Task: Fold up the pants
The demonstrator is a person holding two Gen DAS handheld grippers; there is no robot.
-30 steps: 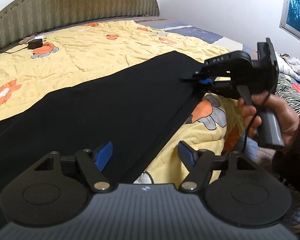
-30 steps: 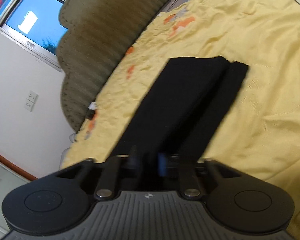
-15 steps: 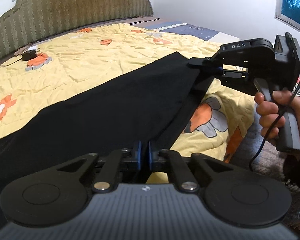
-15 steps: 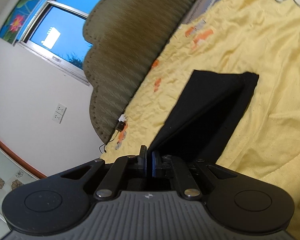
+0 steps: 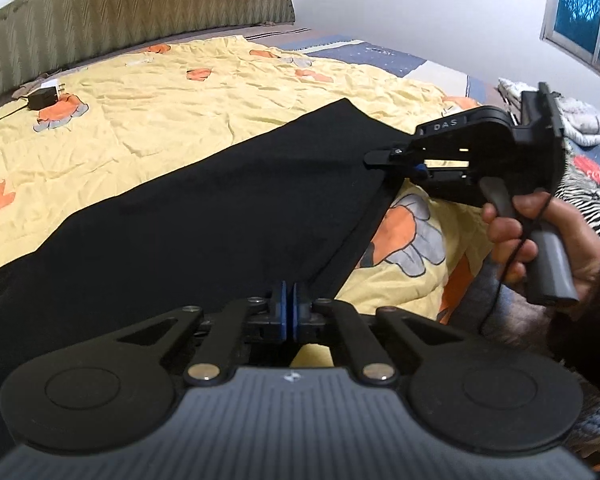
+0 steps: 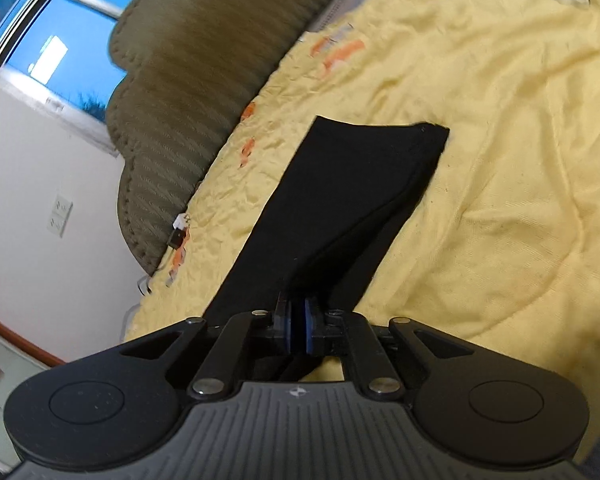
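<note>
Black pants [image 5: 204,216] lie stretched across a yellow flowered bedspread [image 5: 148,112]. My left gripper [image 5: 288,312] is shut on the near edge of the fabric, its blue pads pressed together on the cloth. Farther right in the left wrist view, my right gripper [image 5: 404,166], held by a hand [image 5: 540,232], is shut on a far corner of the same end and lifts it slightly. In the right wrist view my right gripper [image 6: 298,332] pinches the black cloth, and the pants [image 6: 340,200] run away from it to their far end, doubled over on the bedspread.
A padded olive headboard [image 5: 132,8] stands behind the bed. A black charger with its cable [image 5: 44,96] lies near the headboard. Folded patterned laundry [image 5: 580,120] sits at the bed's right side. Windows [image 5: 588,8] are on the wall.
My left gripper has shut on the near edge of the pants. The right gripper has kept its grip and lifted its corner a little off the bedspread.
</note>
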